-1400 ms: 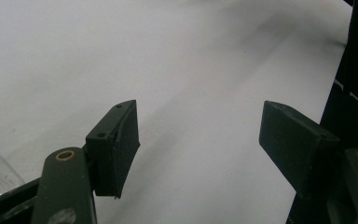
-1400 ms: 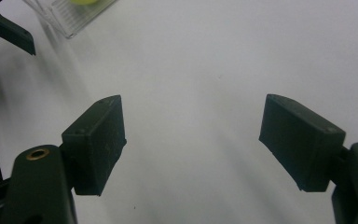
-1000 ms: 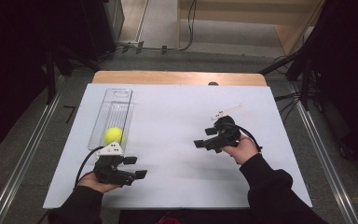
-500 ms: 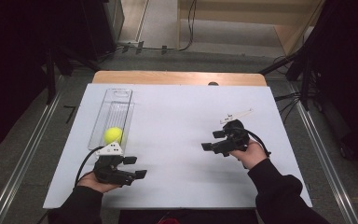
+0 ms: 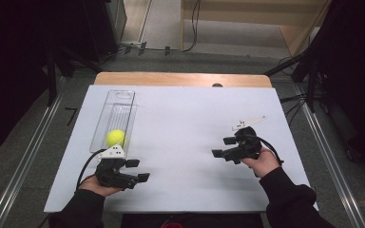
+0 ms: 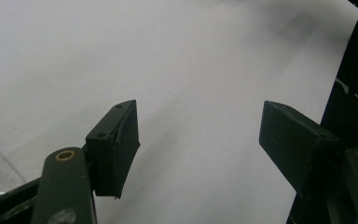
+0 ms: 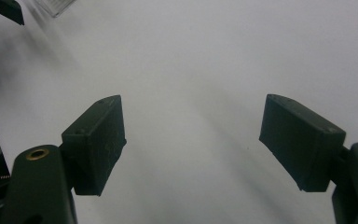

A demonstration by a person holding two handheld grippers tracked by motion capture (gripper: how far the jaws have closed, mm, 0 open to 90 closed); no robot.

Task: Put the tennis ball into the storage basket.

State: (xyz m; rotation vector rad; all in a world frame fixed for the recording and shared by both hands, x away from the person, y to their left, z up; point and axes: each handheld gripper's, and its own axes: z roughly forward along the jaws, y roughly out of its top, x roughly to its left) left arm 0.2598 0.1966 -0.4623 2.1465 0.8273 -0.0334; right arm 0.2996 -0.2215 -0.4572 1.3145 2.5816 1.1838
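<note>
A yellow-green ball point(image 5: 115, 137) lies in the near end of a clear plastic tray point(image 5: 119, 105) on the left of the white table. My left gripper point(image 5: 138, 170) rests low near the front edge, just in front of the tray, open with nothing between its jaws. Its own view looks across bare white table between the spread jaws of the left gripper point(image 6: 198, 140). My right gripper point(image 5: 223, 147) is held at the right side of the table, jaws pointing left, open and empty. Bare table also lies between the spread jaws of the right gripper point(image 7: 191, 140) in its own view.
The white table point(image 5: 185, 118) has a wooden strip point(image 5: 180, 79) along its far edge. Metal rails point(image 5: 330, 161) run on the floor at both sides. Cables lie on the floor beyond the table. A corner of the clear tray point(image 7: 53, 5) appears far off in the right gripper view.
My right gripper has moved toward the near right of the table, a little closer to the person. The left gripper, ball and tray have stayed put.
</note>
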